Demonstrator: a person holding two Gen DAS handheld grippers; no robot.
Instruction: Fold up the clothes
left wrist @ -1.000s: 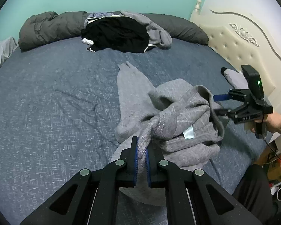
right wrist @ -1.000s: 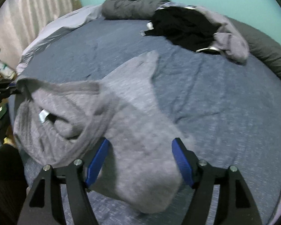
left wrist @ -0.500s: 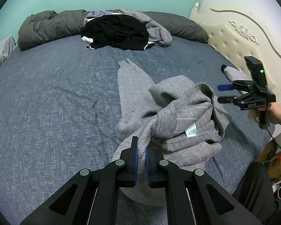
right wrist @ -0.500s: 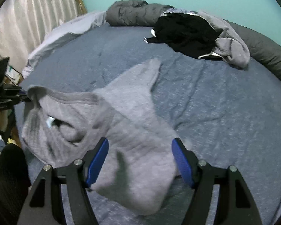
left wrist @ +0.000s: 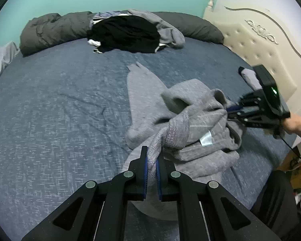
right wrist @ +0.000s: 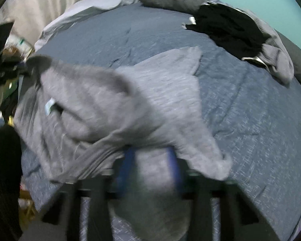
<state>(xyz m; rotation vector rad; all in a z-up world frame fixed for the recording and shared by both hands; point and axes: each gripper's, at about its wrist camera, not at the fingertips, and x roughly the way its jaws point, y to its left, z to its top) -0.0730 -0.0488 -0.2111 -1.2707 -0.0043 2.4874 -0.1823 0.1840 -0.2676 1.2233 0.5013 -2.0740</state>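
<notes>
A grey sweater [left wrist: 190,100] lies bunched on the blue bedsheet [left wrist: 60,100], one sleeve stretched toward the far side and a white label [left wrist: 205,138] showing. My left gripper [left wrist: 152,150] is shut on a twisted fold at the sweater's near edge. My right gripper [left wrist: 228,110], held by a hand at the right, is at the sweater's right edge. In the blurred right wrist view its jaws are closing, and the sweater [right wrist: 110,110] fills the gap between the blue pads [right wrist: 128,160]. The left gripper [right wrist: 2,70] shows dark at that view's left edge.
A pile of black and grey clothes [left wrist: 126,34] lies at the far side against a dark grey rolled duvet [left wrist: 50,28]. A cream padded headboard [left wrist: 260,40] stands at the right, with a small grey item [left wrist: 248,76] before it. A person's dark trouser leg [left wrist: 271,200] is at the lower right.
The right gripper moved in from beside the sweater onto its right edge, and its wide jaws narrowed around the cloth. The left gripper kept its grip and place.
</notes>
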